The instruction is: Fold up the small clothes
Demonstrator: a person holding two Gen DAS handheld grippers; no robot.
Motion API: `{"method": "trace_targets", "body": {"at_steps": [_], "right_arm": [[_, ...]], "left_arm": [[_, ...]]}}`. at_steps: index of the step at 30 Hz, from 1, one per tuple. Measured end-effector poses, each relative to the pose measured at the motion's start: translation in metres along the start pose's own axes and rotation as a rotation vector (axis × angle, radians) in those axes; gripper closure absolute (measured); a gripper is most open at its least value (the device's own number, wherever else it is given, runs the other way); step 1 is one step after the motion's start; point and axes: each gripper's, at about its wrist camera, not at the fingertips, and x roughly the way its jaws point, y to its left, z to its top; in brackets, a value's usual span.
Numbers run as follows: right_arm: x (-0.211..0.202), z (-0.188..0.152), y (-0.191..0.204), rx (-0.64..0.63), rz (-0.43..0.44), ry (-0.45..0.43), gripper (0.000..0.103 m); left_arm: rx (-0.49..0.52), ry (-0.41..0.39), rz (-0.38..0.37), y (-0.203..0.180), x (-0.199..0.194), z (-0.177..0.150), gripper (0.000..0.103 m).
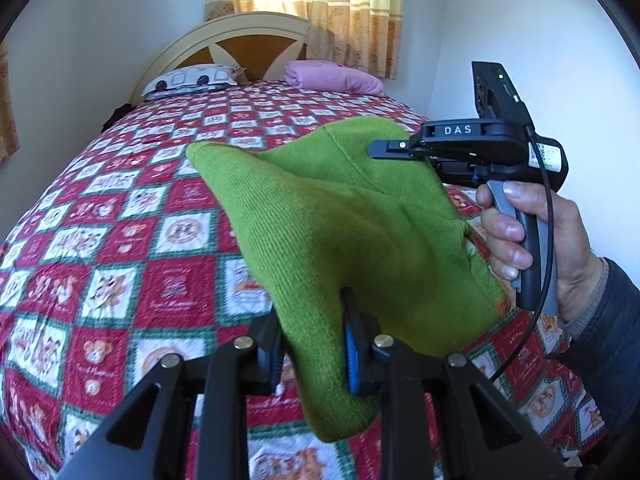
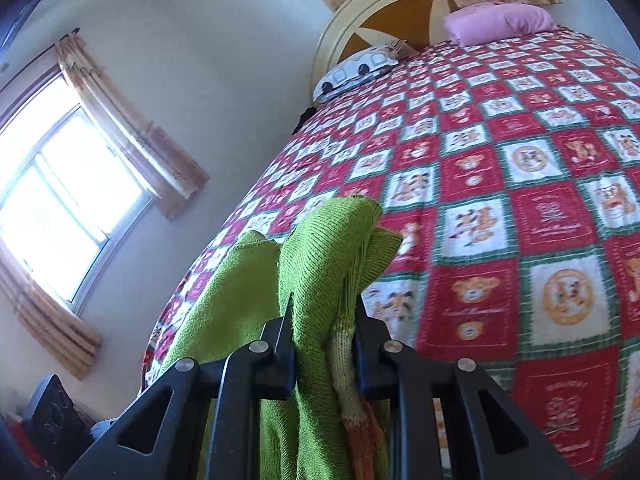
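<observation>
A small green knitted garment hangs in the air above the bed, stretched between both grippers. My left gripper is shut on its near lower edge, the knit pinched between the black pads. In the left wrist view the right gripper grips the garment's far upper right part, held by a hand in a dark sleeve. In the right wrist view my right gripper is shut on a bunched fold of the green garment, with a pale and orange knitted strip hanging between the jaws.
A bed with a red, white and green patchwork quilt lies below the garment. A patterned pillow and a pink pillow rest by the headboard. White walls and curtained windows surround the bed.
</observation>
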Motion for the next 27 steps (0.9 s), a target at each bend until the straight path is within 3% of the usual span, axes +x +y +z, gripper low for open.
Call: {"method": "trace_targets", "body": {"at_steps": [27], "right_arm": [[0.08, -0.02, 0.083, -0.08, 0.111, 0.111, 0.081]], "left_arm": [[-0.096, -0.029, 0.089, 0.075, -0.039, -0.035, 0.078]]}}
